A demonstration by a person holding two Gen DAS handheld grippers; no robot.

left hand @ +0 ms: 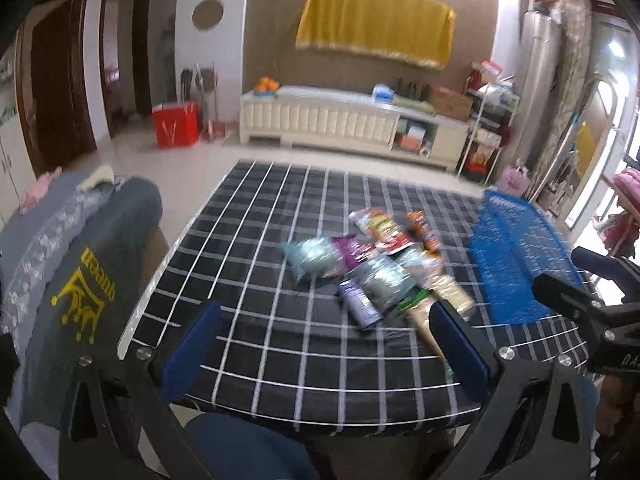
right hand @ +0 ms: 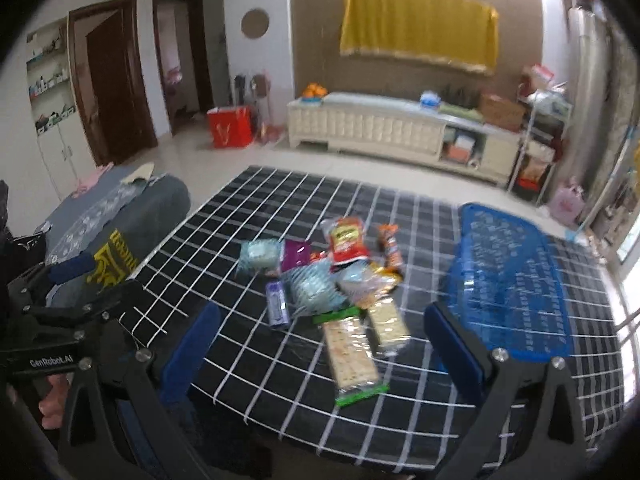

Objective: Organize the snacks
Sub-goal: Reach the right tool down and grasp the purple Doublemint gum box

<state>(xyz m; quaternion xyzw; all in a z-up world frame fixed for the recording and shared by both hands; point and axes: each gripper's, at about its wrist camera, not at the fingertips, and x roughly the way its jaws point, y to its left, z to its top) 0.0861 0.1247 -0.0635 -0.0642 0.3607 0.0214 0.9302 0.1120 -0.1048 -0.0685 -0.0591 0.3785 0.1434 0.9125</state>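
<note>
The cracker packet (right hand: 352, 356) lies on the table (right hand: 400, 432) just ahead between the spread jaws of the right gripper (right hand: 320, 344), long axis pointing away, while the left gripper (left hand: 320, 344), also spread and empty, is farther

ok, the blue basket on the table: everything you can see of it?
The blue basket looks like rigid plastic with perforated lattice walls and a rounded-rectangle rim. It stands upright on the black-and-white checked tablecloth, to the right of the snack pile and apart from it. Nothing shows inside it. Neither gripper touches it; the right gripper's right finger overlaps its near corner in view.
</note>
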